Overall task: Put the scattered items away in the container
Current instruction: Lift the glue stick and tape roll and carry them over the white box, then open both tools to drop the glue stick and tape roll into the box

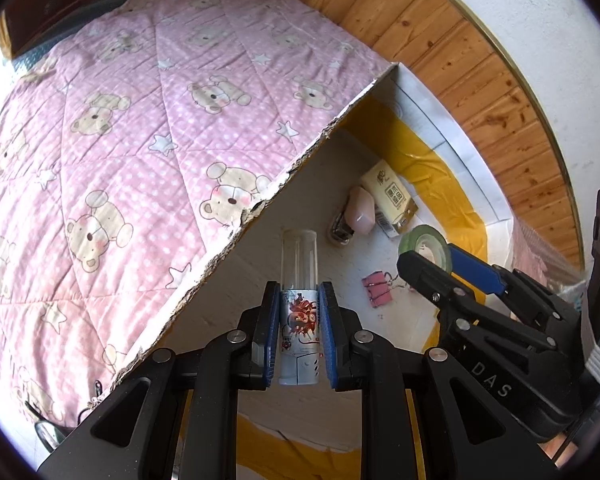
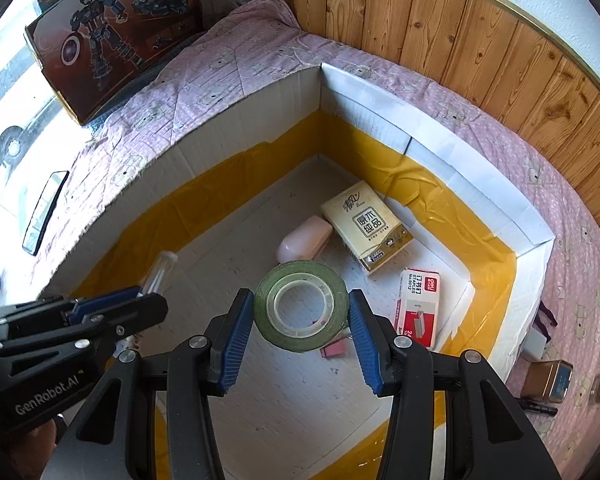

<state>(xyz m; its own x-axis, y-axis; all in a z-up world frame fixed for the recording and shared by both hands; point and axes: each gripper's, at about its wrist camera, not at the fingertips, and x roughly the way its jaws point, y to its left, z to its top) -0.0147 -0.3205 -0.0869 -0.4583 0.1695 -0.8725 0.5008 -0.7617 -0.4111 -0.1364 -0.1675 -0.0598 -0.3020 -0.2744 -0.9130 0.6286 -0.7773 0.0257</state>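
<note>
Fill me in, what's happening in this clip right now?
A person is tidying small items into a cardboard box on a bed. The left gripper holds a glue stick with a clear cap, and the right gripper holds a roll of tape; both are over the inside of the box. A tissue pack, a pink stapler, a staples box and a pink binder clip already lie on its floor.

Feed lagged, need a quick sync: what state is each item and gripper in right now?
Left gripper: shut on the tube, over the box.
Right gripper: shut on the tape roll.
Cardboard box: open-topped.
Tissue pack: lying inside.
Staples box: lying inside.
</note>
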